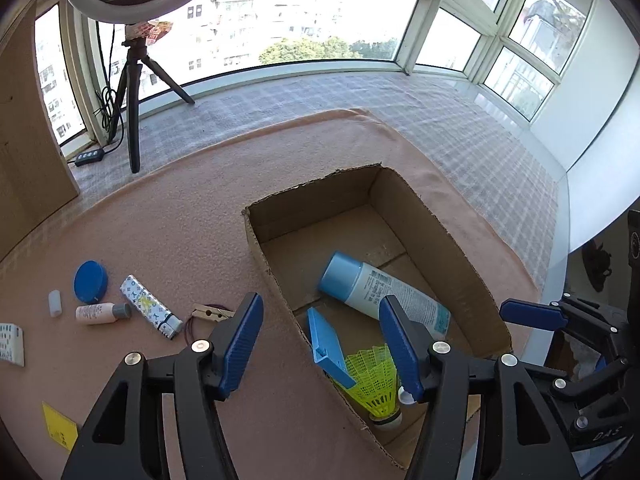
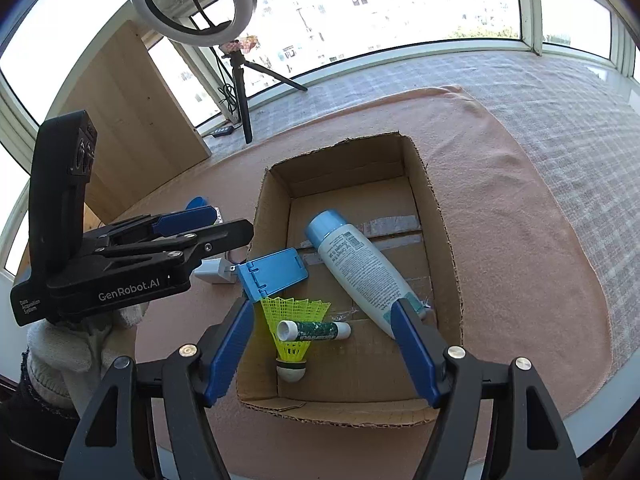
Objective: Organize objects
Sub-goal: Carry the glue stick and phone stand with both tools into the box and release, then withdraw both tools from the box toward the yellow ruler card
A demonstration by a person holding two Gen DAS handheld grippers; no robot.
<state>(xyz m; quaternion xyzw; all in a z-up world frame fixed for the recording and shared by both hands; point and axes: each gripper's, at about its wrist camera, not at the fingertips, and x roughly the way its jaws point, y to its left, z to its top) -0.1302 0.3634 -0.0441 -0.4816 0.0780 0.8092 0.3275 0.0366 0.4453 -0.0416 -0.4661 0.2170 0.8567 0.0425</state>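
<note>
- Box (image 2: 444, 240) of cardboard sits open-topped on the pink cloth (image 2: 520, 208), its long axis running near to far in the right wrist view.
- Contents so far, four items: a white spray can (image 2: 360, 268) with a light blue cap, a blue folding stand (image 2: 276, 270), a yellow shuttlecock (image 2: 294, 320) and a small green tube (image 2: 316, 330).
- Spray can lies on its side on the box floor, long axis diagonal, cap toward the far left, base toward the near right corner.
- Green tube lies flat across the shuttlecock's skirt, long axis left to right, white cap to the left.
- Shuttlecock rests with its cork toward the near wall and skirt flaring to the far side.
- Blue stand leans against the left wall, tilted.
- Left outside, on the cloth left of the box: blue round lid (image 1: 91, 282), small white tube (image 1: 55, 303), small pink bottle (image 1: 102, 314), patterned lighter (image 1: 151, 306), wooden clothespin (image 1: 212, 313), a white keypad-like item (image 1: 10, 344) at the frame edge, and a yellow card (image 1: 60, 426) nearest.
- Judgement: the job is under half done; more items remain out than in.
- Right gripper (image 2: 324, 352) hangs over the near end of the box, jaws wide, nothing between the pads.
- Left gripper (image 1: 320, 348) straddles the box's left wall, jaws likewise wide and empty.
</note>
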